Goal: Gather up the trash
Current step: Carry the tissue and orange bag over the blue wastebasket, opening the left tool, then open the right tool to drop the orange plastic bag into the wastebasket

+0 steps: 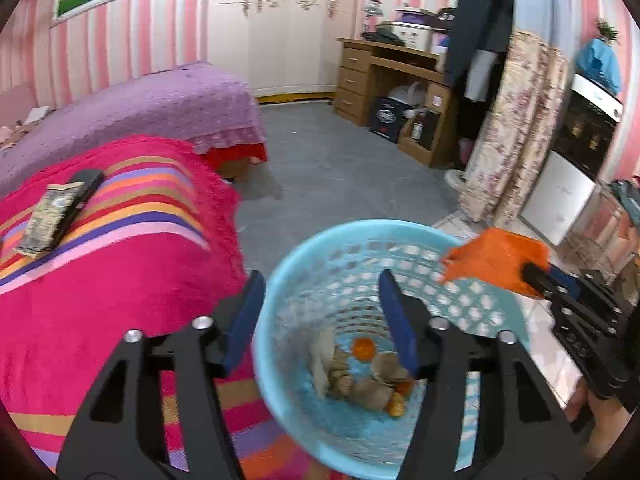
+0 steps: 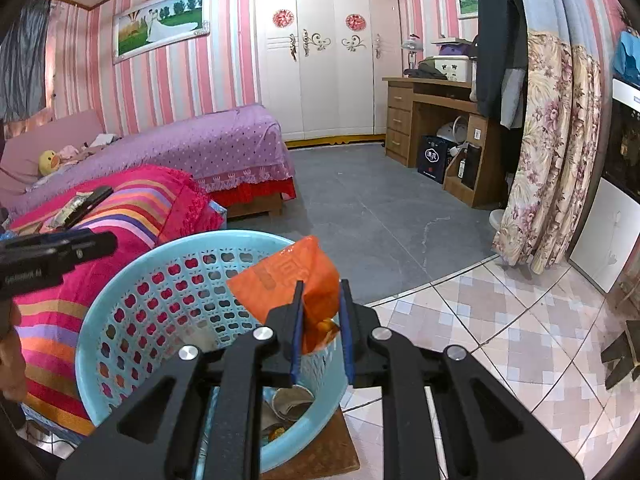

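A light blue mesh basket (image 1: 360, 229) (image 2: 224, 239) stands beside the bed, with crumpled paper and orange peel scraps (image 1: 360, 376) at its bottom. My left gripper (image 1: 320, 280) hangs open over the basket's mouth with nothing between its blue pads. My right gripper (image 2: 322, 286) is shut on a crumpled orange wrapper (image 2: 296, 280), which it holds over the basket's near rim. In the left wrist view the same wrapper (image 1: 496, 260) sticks out from the right gripper (image 1: 534, 274) at the basket's right edge.
A pink striped blanket (image 1: 120, 280) covers the bed to the left. On it lie a dark printed packet (image 1: 48, 216) and a black flat object (image 1: 86, 184). The basket rests on a brown board (image 2: 320, 452). Grey floor (image 2: 380, 208), a wooden desk (image 2: 432, 120) and a floral curtain (image 2: 552, 152) lie beyond.
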Action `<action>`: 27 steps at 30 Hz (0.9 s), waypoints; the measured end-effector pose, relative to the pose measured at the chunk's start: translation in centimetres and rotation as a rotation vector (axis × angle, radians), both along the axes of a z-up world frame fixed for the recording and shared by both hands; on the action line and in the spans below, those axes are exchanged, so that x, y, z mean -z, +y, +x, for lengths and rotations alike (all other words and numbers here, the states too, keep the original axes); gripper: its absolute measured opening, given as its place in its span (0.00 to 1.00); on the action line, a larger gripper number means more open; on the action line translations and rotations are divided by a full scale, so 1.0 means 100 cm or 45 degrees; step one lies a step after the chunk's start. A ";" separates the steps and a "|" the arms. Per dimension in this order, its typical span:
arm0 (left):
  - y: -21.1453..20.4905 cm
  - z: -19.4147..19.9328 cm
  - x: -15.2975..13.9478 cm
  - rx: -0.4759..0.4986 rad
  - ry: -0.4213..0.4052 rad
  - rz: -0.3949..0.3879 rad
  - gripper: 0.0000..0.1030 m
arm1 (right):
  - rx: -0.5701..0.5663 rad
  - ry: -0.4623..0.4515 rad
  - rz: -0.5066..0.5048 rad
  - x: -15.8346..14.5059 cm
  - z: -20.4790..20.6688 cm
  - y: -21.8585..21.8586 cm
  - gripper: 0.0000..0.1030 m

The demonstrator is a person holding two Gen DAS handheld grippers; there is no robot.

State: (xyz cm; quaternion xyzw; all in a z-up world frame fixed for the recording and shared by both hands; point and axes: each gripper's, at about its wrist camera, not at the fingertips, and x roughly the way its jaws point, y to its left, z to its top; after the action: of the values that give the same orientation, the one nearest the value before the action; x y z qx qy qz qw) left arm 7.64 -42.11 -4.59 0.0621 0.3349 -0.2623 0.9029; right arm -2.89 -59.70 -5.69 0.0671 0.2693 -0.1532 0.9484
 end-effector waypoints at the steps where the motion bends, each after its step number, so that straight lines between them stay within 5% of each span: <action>1: 0.008 0.005 0.000 -0.044 -0.030 0.025 0.70 | 0.000 0.002 -0.007 0.000 0.001 0.002 0.16; 7: 0.033 0.021 -0.001 -0.147 -0.081 0.072 0.83 | -0.003 0.027 -0.030 0.003 0.015 0.014 0.17; 9: 0.043 0.024 -0.001 -0.164 -0.079 0.078 0.84 | 0.004 0.052 -0.030 0.007 0.023 0.018 0.28; 11: 0.050 0.025 0.000 -0.175 -0.075 0.079 0.85 | 0.016 0.072 -0.034 0.011 0.029 0.023 0.53; 19: 0.095 0.025 -0.010 -0.230 -0.099 0.078 0.89 | 0.110 0.054 -0.048 -0.004 0.037 0.041 0.93; 27: 0.159 0.024 -0.034 -0.320 -0.137 0.069 0.94 | 0.122 0.005 -0.061 -0.026 0.057 0.082 0.95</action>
State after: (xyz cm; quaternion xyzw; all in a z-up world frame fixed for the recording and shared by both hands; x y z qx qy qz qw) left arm 10.08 -26.23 -1.24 0.0581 0.2979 -0.1344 0.9433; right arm 2.77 -51.47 -3.11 0.0570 0.2640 -0.2051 0.9407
